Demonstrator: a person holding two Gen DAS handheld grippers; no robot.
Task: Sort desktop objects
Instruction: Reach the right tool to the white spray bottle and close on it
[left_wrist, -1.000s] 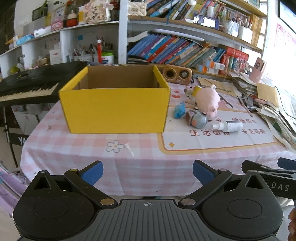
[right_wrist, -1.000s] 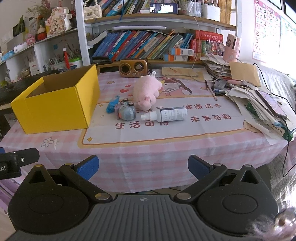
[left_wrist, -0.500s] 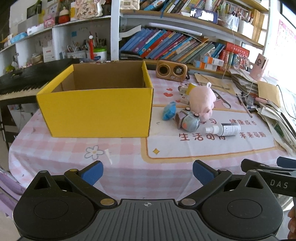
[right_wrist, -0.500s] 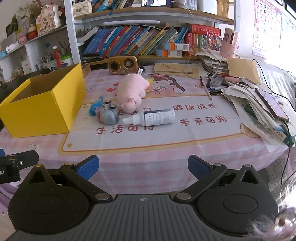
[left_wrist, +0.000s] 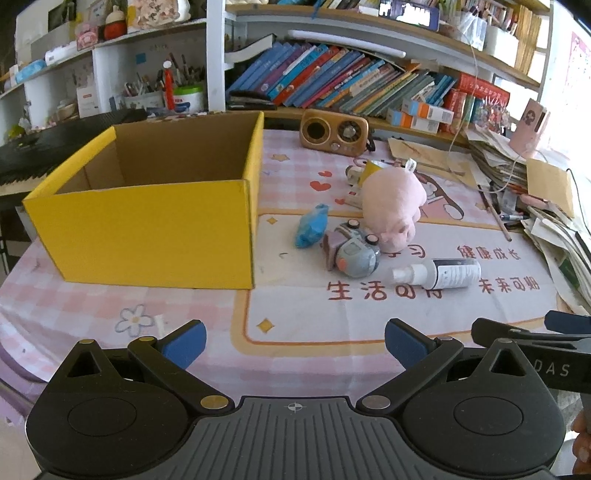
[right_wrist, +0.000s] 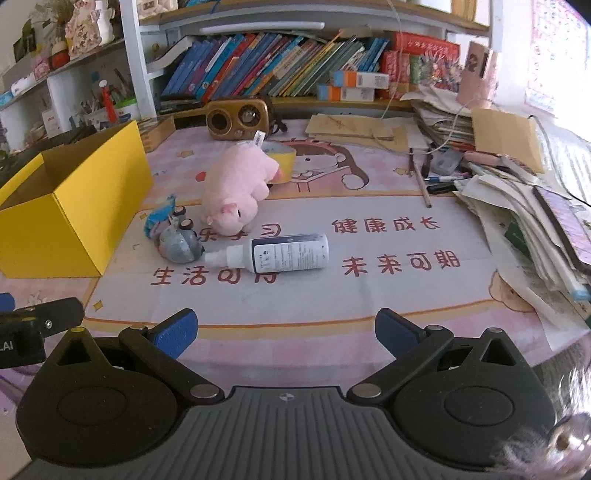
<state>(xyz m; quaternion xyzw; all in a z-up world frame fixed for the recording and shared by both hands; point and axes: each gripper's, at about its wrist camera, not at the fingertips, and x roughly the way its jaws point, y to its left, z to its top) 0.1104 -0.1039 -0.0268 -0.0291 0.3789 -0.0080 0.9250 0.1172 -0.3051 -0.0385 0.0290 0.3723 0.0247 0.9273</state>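
A yellow cardboard box (left_wrist: 155, 236) stands open-topped on the left of the table (left_wrist: 110, 306), its brown inside showing nothing in it. Right of it, a small blue wrapped item (left_wrist: 311, 226) lies just beside a grey toy car (left_wrist: 352, 251) resting tilted. A pink plush pig (left_wrist: 393, 206) lies behind the car, snout toward it. A white spray bottle (right_wrist: 280, 254) with a dark label lies on its side, nozzle pointing at the car

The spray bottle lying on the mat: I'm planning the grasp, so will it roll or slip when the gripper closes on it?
The spray bottle lies on its side and looks round, so a nudge would probably roll it. Its glossy body may slip between the pads; gripping across the middle seems safest.
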